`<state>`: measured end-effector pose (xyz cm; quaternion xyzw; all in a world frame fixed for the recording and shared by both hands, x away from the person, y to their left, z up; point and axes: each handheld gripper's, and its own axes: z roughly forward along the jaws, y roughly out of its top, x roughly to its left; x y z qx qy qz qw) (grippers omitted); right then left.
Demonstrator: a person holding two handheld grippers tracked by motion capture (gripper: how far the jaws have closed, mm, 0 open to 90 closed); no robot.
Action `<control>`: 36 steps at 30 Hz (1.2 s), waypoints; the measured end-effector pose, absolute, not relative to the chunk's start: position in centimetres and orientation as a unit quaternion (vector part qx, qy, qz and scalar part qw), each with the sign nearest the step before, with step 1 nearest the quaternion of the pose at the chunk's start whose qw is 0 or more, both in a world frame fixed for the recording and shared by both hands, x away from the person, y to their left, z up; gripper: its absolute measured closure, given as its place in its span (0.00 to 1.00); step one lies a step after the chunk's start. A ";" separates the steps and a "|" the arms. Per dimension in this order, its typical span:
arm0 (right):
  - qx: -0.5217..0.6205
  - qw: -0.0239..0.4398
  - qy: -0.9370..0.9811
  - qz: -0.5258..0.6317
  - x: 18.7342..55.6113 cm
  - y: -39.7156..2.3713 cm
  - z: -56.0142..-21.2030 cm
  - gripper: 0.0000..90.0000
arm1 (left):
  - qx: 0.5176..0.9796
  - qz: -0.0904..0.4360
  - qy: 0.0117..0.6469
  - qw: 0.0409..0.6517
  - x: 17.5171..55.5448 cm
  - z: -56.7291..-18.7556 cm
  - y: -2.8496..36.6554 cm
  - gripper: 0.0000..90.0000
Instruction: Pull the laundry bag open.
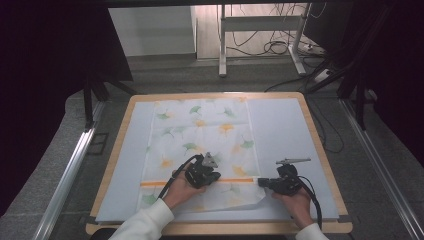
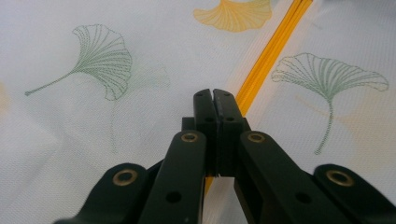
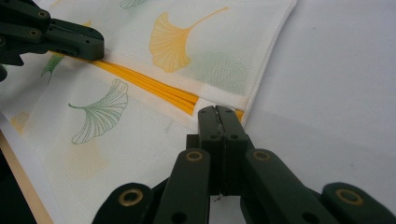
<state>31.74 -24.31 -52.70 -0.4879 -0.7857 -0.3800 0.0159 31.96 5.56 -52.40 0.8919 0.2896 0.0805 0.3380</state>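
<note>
From the high view I see a white cloth (image 1: 205, 135) printed with ginkgo leaves spread on a pale sheet (image 1: 285, 130) that covers the wooden surface (image 1: 320, 145). An orange stripe (image 1: 155, 184) crosses the cloth near its close end. My left gripper (image 1: 210, 176) sits on that stripe mid-cloth, and my right gripper (image 1: 261, 182) rests at the cloth's right edge.

In the left gripper view, my jaws are pressed fully together over the cloth (image 2: 93, 140), just beside the orange stripe (image 2: 271, 51), holding nothing I can make out.

In the right gripper view, the jaws are likewise closed tight, their tips at the cloth's (image 3: 140, 140) edge where the stripe (image 3: 149, 86) ends. The left gripper (image 3: 95, 49) lies farther along the stripe.
</note>
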 end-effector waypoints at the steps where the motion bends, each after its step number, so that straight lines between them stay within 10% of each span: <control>1: -0.488 0.016 -0.786 -0.380 31.7 -24.3 -52.7 0.99 | 0.893 0.083 0.288 0.336 31.9 -52.4 5.6 1.00; 36: -0.487 0.017 -0.786 -0.380 31.7 -24.3 -52.7 0.99 | 0.892 0.074 0.306 0.325 31.8 -52.2 7.8 1.00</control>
